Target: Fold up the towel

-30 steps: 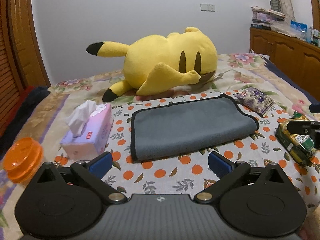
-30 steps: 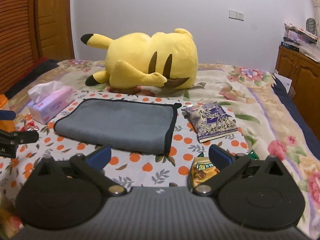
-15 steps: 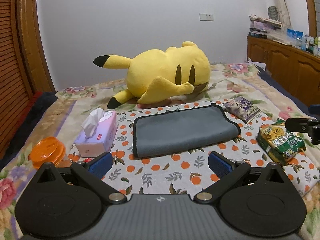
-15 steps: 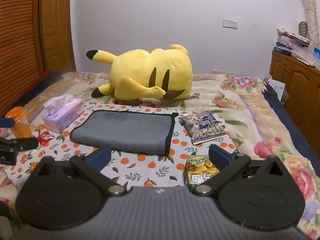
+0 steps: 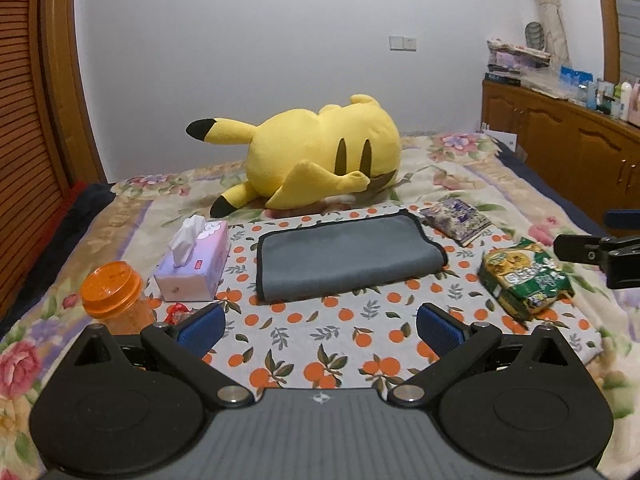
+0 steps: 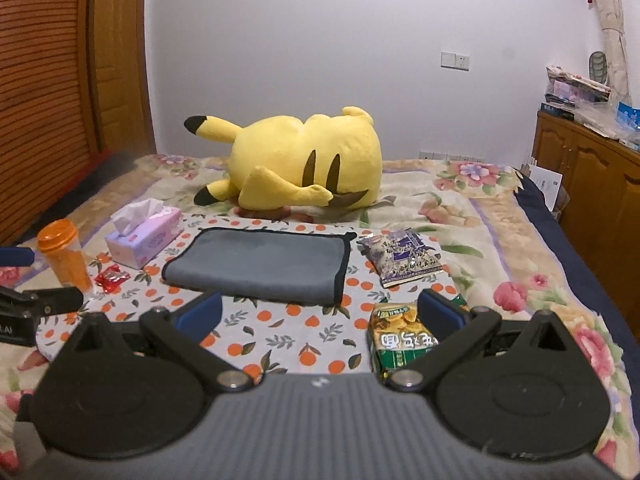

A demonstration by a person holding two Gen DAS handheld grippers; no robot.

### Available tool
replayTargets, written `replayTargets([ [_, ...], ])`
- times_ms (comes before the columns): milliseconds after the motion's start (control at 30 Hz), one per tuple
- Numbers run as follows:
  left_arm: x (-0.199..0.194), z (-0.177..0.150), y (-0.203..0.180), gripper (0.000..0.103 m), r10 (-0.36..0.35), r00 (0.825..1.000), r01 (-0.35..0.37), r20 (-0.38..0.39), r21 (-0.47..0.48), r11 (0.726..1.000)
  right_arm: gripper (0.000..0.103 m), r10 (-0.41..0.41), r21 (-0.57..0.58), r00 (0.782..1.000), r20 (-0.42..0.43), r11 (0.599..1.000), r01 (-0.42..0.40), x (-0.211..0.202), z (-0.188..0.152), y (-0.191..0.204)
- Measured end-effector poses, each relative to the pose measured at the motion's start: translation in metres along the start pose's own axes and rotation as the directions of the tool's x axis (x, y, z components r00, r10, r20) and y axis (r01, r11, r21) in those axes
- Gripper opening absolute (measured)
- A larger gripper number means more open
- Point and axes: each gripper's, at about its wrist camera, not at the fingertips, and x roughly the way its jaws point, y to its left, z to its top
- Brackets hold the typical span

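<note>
Folded grey towel [image 5: 347, 257] apparently flat on cloth [image 5: 320, 340]

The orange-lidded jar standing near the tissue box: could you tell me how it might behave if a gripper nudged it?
The orange-lidded jar looks tall and narrow, standing upright on soft bedding, so it would probably tip easily. Being round, it would likely roll once down. Its smooth plastic wall may be slippery to grip.

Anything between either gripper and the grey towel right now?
Nothing visible does. Only bare orange-print cloth lies between the open left gripper and the grey towel. The green snack bag sits against the right finger of the open right gripper, to the right of its line to the towel.
</note>
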Motion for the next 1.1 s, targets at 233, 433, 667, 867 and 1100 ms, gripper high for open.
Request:
replayTargets([
  [233, -0.026, -0.012, -0.002, 0.103, 0.000, 1.000, 0.000, 0.005, -0.012, 1.000, 0.103, 0.007, 0.001, 1.000, 0.003, 1.000, -0.007, -0.022, -0.009, 0.007],
  [433, -0.040, -0.022, -0.001, 0.103, 0.012, 1.000, -0.012, -0.003, -0.012, 1.000, 0.103, 0.015, 0.004, 1.000, 0.012, 1.000, -0.015, -0.041, -0.015, 0.012],
  [667, -0.053, -0.033, 0.001, 0.103, 0.026, 1.000, -0.026, -0.004, -0.029, 0.999, 0.103, 0.022, 0.005, 1.000, 0.018, 1.000, -0.022, -0.056, -0.025, 0.018],
  [867, -0.054, -0.048, 0.001, 0.103, 0.036, 0.999, -0.037, -0.024, -0.031, 0.999, 0.103, 0.024, 0.006, 1.000, 0.009, 1.000, -0.024, -0.060, -0.037, 0.021],
  [1100, -0.049, -0.067, -0.002, 0.103, 0.041, 0.998, -0.042, -0.042, -0.035, 0.998, 0.103, 0.020, 0.001, 1.000, -0.015, 1.000, -0.020, -0.058, -0.054, 0.024],
])
